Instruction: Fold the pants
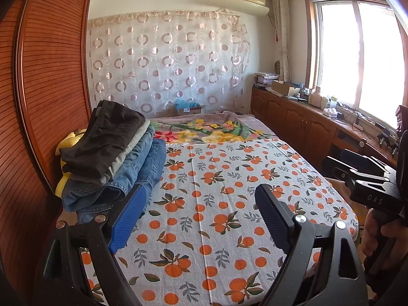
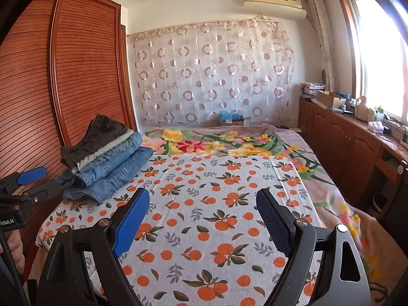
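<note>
I am holding both the left tongs (image 1: 201, 216) and the right tongs (image 2: 202, 218) released and empty over the bed (image 2: 204, 229). The stack of pants (image 2: 107, 163) is lying at ten o'clock; the denim is looking heavy, floppy and grippy, so I am judging a thick folded edge the best hold.

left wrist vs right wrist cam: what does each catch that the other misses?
Left wrist only: a yellow item behind the pants stack, and the right gripper seen from the side.
Right wrist only: the left gripper seen from the side, and the floral blanket running down the bed's right side.
Both: open, empty jaws over the orange-print sheet, wardrobe, circle-patterned curtain.
</note>
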A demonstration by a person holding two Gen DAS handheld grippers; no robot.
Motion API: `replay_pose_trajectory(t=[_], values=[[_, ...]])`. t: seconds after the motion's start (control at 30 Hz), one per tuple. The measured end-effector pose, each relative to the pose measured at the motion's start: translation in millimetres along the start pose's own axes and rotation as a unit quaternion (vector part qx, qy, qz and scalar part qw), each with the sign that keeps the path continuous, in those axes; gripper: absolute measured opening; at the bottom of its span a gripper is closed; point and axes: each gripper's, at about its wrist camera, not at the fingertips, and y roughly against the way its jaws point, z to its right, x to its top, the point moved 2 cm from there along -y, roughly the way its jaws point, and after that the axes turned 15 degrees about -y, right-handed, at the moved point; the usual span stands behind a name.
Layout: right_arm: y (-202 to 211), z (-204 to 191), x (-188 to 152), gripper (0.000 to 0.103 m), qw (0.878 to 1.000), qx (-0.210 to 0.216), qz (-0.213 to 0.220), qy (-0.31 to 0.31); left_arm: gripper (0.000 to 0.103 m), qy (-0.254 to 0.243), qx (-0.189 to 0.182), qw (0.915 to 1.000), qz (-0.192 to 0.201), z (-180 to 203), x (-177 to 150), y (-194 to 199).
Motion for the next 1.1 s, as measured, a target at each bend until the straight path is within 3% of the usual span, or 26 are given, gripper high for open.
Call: replay_pose_trajectory(t=[1.1], values=[[2.4,3.8,-0.2,0.087,1.000,0.003,0.003,0.002,0.088,0.001,0.001,1.0000,0.001,0.1,-1.0,-0.1]])
